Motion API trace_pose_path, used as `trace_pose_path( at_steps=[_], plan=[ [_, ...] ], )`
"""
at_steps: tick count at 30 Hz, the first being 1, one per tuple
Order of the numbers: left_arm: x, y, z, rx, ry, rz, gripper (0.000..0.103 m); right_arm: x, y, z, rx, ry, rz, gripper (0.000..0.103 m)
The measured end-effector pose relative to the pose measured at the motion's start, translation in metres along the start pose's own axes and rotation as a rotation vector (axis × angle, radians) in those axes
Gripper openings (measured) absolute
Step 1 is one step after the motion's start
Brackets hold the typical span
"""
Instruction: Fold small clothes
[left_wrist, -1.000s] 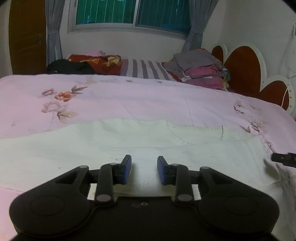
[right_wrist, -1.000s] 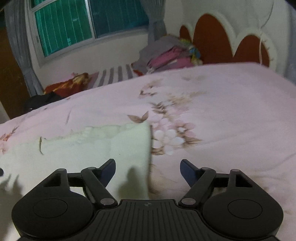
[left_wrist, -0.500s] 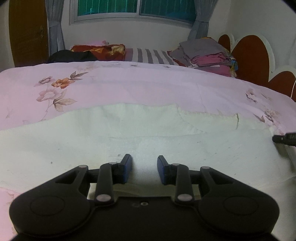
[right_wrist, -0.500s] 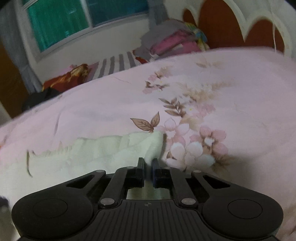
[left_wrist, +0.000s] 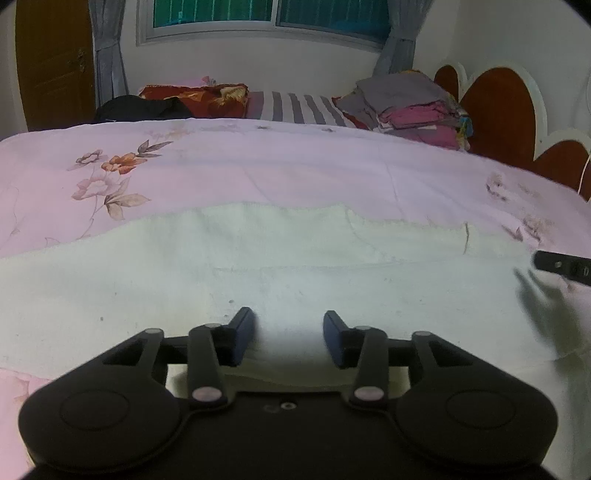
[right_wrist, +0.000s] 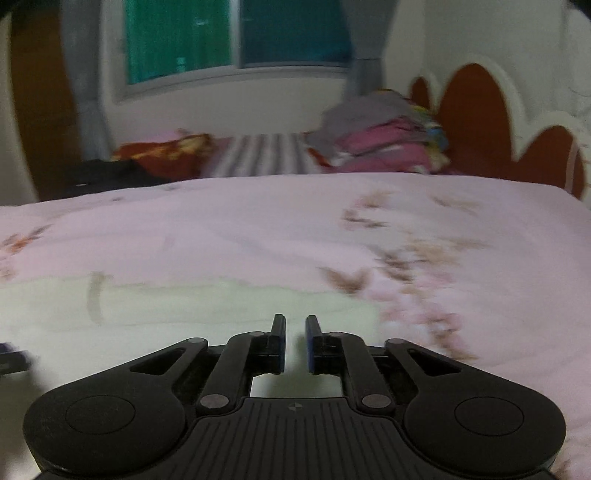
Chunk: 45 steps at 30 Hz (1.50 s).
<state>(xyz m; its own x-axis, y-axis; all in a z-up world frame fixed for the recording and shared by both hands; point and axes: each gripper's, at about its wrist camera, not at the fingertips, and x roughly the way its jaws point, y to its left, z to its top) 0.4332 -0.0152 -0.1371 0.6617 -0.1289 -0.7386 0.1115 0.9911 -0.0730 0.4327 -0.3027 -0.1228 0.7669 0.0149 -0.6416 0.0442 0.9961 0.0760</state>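
Note:
A pale cream garment (left_wrist: 258, 266) lies spread flat on the pink floral bedspread (left_wrist: 258, 166). My left gripper (left_wrist: 289, 325) hovers over its near edge with the jaws open and nothing between them. The garment also shows in the right wrist view (right_wrist: 184, 306), which is blurred. My right gripper (right_wrist: 295, 332) is at the garment's right end, jaws drawn close together with a narrow gap and pale cloth between them. The tip of my right gripper shows at the right edge of the left wrist view (left_wrist: 561, 266).
A stack of folded clothes (left_wrist: 410, 107) sits at the far right by the red and white headboard (left_wrist: 498, 118). A red patterned pillow (left_wrist: 195, 96), a dark cloth (left_wrist: 140, 109) and a striped sheet (left_wrist: 295, 107) lie at the far edge, under a window (left_wrist: 266, 18).
My right gripper shut from wide open onto the garment's right end, then swung so the view turned left. My left gripper stayed over the near edge, jaws slightly wider now.

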Motion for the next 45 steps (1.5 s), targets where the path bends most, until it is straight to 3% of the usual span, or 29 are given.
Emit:
trace_pose_path(
  at_steps=[2,3,8,12,16,20,23,30,37,45],
  plan=[
    [0.001,0.0,-0.001,0.009,0.006,0.006,0.042,0.0,0.018,-0.006,-0.026,0.016,0.026,0.054],
    [0.001,-0.001,-0.001,0.01,0.01,0.009,0.042,0.001,0.026,-0.01,-0.046,0.019,0.035,0.056],
    [-0.004,0.002,0.002,-0.01,0.033,0.016,0.043,0.015,0.047,-0.032,-0.105,0.108,0.04,0.056],
    [-0.011,0.006,0.003,-0.018,0.03,0.024,0.046,0.007,0.048,-0.033,-0.09,0.117,0.031,0.056],
    [-0.02,0.01,0.004,-0.026,0.022,0.03,0.047,-0.009,0.061,-0.031,-0.094,0.066,0.049,0.056],
    [-0.032,0.022,0.005,-0.037,0.013,0.042,0.048,0.004,0.073,-0.04,-0.115,0.171,0.039,0.056],
    [-0.042,0.036,0.005,-0.05,0.002,0.061,0.05,-0.002,0.073,-0.038,-0.088,0.163,0.034,0.056],
    [-0.073,0.102,-0.004,-0.155,-0.017,0.116,0.051,-0.02,0.105,-0.031,-0.062,0.109,0.115,0.056],
    [-0.104,0.199,-0.034,-0.355,-0.018,0.212,0.05,-0.028,0.146,-0.027,-0.09,0.077,0.158,0.056],
    [-0.124,0.279,-0.067,-0.577,-0.047,0.277,0.044,-0.023,0.181,-0.028,-0.136,0.079,0.188,0.056]
  ],
)
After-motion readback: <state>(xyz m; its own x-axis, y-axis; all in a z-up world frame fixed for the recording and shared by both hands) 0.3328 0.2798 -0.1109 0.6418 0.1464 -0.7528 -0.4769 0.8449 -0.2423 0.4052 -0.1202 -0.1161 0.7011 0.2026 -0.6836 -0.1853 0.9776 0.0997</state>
